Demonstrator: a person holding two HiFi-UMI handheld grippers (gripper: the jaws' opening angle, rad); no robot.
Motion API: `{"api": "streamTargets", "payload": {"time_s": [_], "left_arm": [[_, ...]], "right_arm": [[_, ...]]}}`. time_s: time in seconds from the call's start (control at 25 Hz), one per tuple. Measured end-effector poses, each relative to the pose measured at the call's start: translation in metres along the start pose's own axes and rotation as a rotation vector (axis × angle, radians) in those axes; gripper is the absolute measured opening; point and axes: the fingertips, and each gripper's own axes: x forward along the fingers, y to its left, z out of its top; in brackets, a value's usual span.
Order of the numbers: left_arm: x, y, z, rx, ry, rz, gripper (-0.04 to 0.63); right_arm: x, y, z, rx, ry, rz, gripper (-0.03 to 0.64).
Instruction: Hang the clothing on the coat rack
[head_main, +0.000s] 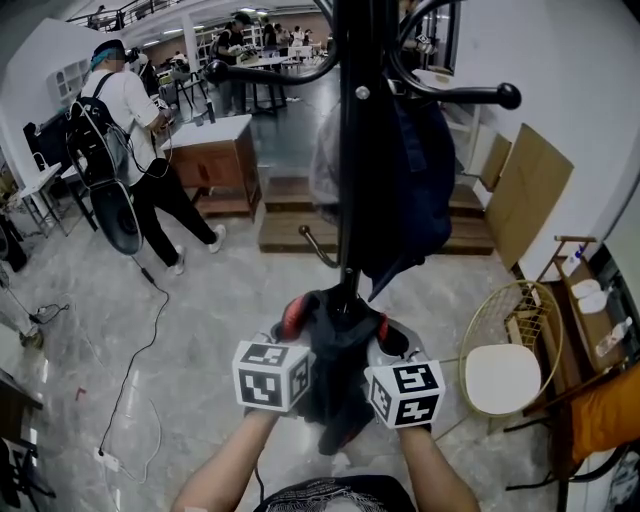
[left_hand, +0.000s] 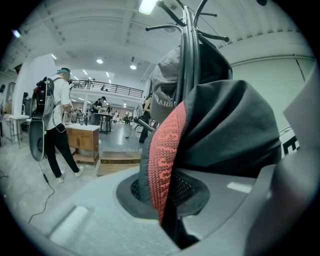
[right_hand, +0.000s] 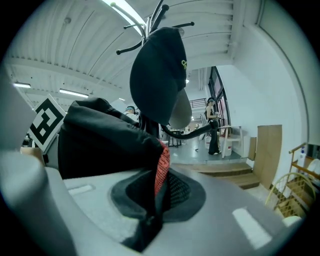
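Observation:
I hold a dark garment with red ribbed trim (head_main: 335, 345) between both grippers, just in front of the black coat rack pole (head_main: 352, 140). My left gripper (head_main: 292, 322) is shut on the garment's red trim (left_hand: 167, 150). My right gripper (head_main: 385, 335) is shut on the same garment (right_hand: 107, 140), its red trim (right_hand: 161, 167) caught between the jaws. The cloth hangs down between the two marker cubes. On the rack hang a dark bag or coat (head_main: 410, 180) and a dark cap (right_hand: 157, 75); a grey cap (left_hand: 167, 80) shows in the left gripper view.
A gold wire chair with a white seat (head_main: 505, 375) stands at the right. Wooden pallets (head_main: 300, 225) and a wooden cabinet (head_main: 215, 160) lie beyond the rack. A person with a backpack (head_main: 125, 130) walks at the left. Cables (head_main: 130, 370) trail on the floor.

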Motion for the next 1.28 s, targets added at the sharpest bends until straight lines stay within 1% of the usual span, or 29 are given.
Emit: {"api": "streamTargets", "payload": {"time_s": [0.4,0.8,0.88,1.04,1.28], "left_arm": [[0.000,-0.003,-0.013,-0.024,0.014,-0.016,0.018],[0.000,-0.006,-0.024,-0.033,0.031,-0.027,0.020],[0.000,-0.006,-0.028,-0.034,0.043,-0.025,0.020],[0.002,-0.004,-0.042,-0.037,0.094,-0.016,0.020],[0.004,-0.004,-0.049,-0.041,0.100,-0.028,0.020]], "right_arm": [[0.006,0.011,-0.006,0.004,0.008,0.021,0.021],[0.007,0.019,-0.014,0.001,0.022,0.039,0.025],[0.008,0.020,-0.017,-0.003,0.033,0.043,0.025],[0.009,0.022,-0.032,-0.002,0.076,0.047,0.026],[0.010,0.026,-0.036,-0.005,0.072,0.061,0.026]]}}
